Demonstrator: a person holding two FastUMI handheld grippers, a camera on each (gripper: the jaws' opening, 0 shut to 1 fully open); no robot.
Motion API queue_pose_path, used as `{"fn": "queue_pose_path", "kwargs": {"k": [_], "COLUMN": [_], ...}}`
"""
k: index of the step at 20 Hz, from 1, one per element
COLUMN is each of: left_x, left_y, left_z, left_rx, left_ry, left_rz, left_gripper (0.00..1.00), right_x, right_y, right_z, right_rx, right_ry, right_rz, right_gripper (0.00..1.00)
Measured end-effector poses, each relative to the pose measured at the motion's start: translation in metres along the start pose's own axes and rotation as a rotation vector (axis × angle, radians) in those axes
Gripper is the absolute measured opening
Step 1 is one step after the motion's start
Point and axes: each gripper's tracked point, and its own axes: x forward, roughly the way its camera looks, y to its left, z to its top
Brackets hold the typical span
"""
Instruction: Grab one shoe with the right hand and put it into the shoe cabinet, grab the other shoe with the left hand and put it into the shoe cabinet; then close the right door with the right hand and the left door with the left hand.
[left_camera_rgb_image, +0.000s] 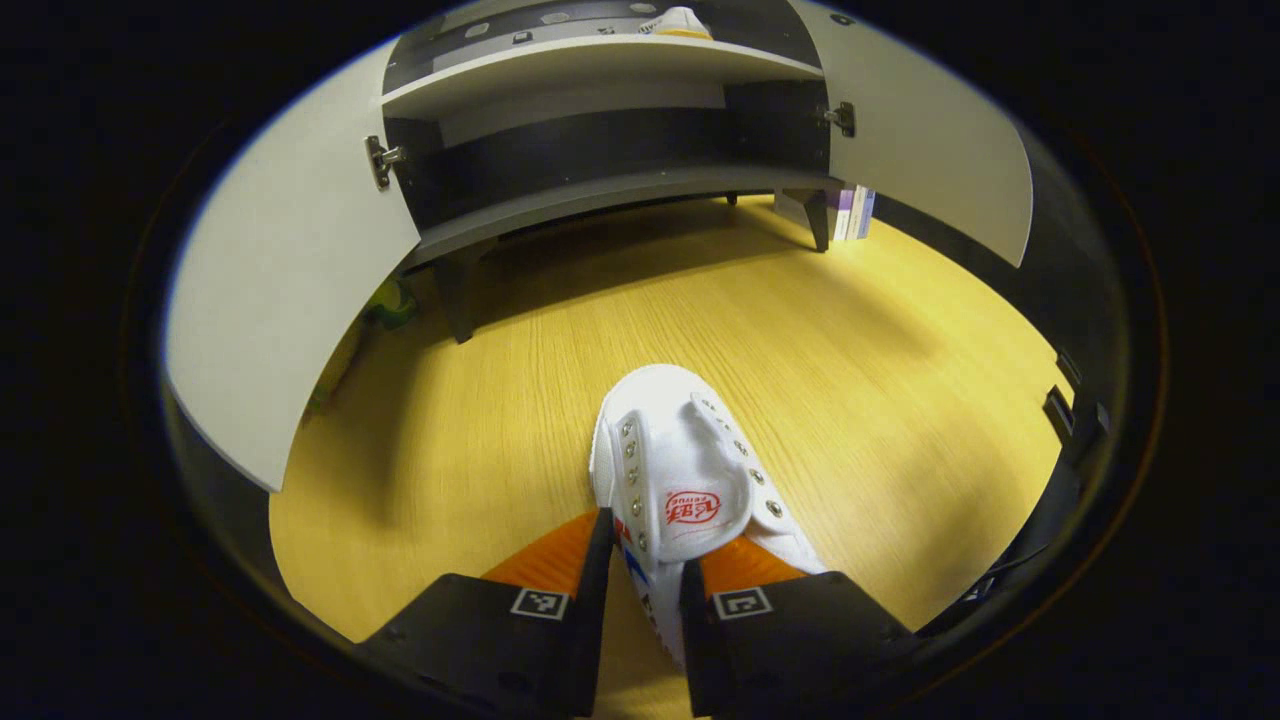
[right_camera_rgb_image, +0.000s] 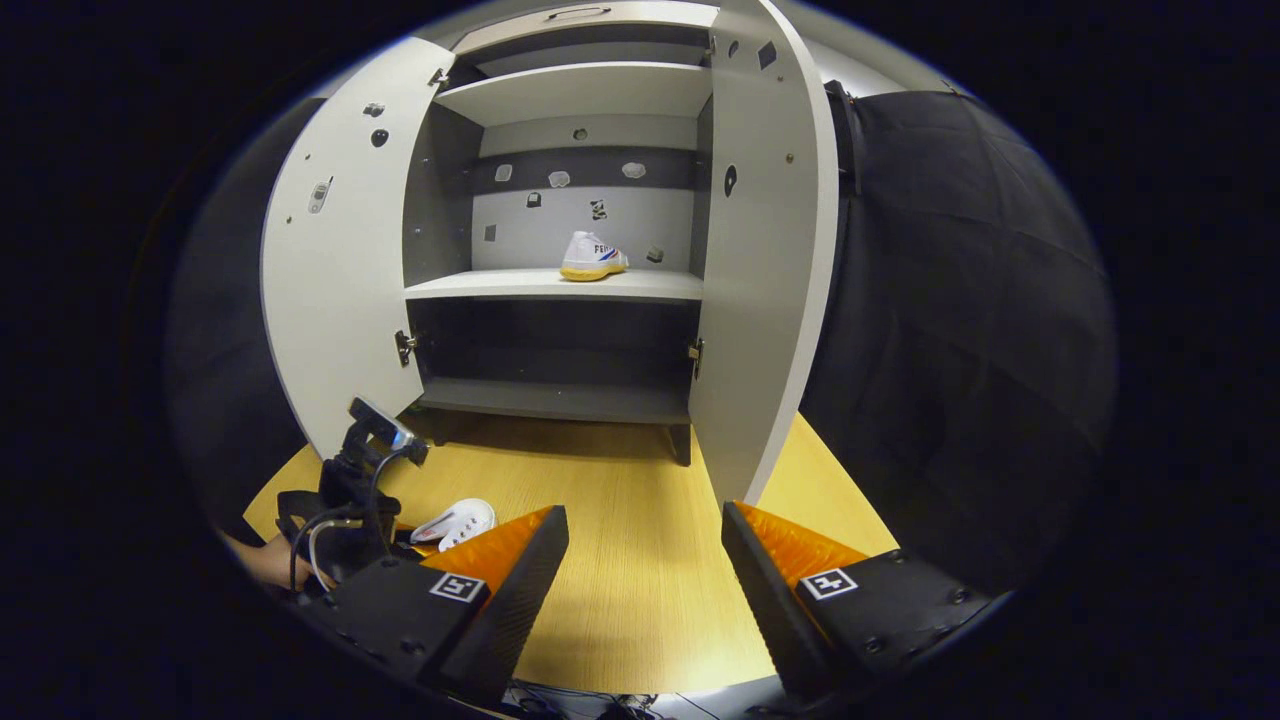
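here the left gripper (left_camera_rgb_image: 640, 560) has its fingers closed on the side wall of the white canvas shoe (left_camera_rgb_image: 680, 480) on the tabletop (left_camera_rgb_image: 480, 400), toe toward the open shoe cabinet (left_camera_rgb_image: 600, 190), while the right gripper (right_camera_rgb_image: 645, 570) hangs wide open and empty.

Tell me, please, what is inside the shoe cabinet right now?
One white shoe stands on the middle shelf of the shoe cabinet. The upper and bottom shelves look bare; the open right door hides the far right corner.
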Motion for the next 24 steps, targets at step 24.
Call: {"fn": "queue_pose_path", "kwargs": {"k": [24], "left_x": [-0.141], "left_y": [0.045], "left_z": [0.219], "left_rx": [-0.159], "left_ry": [-0.32], "left_rz": [0.112], "left_gripper": [0.05], "right_x": [0.006], "right_y": [0.002], "right_z": [0.025], "right_rx": [0.001], "right_ry": [-0.105], "right_rz": [0.102], "right_gripper": [0.98]}}
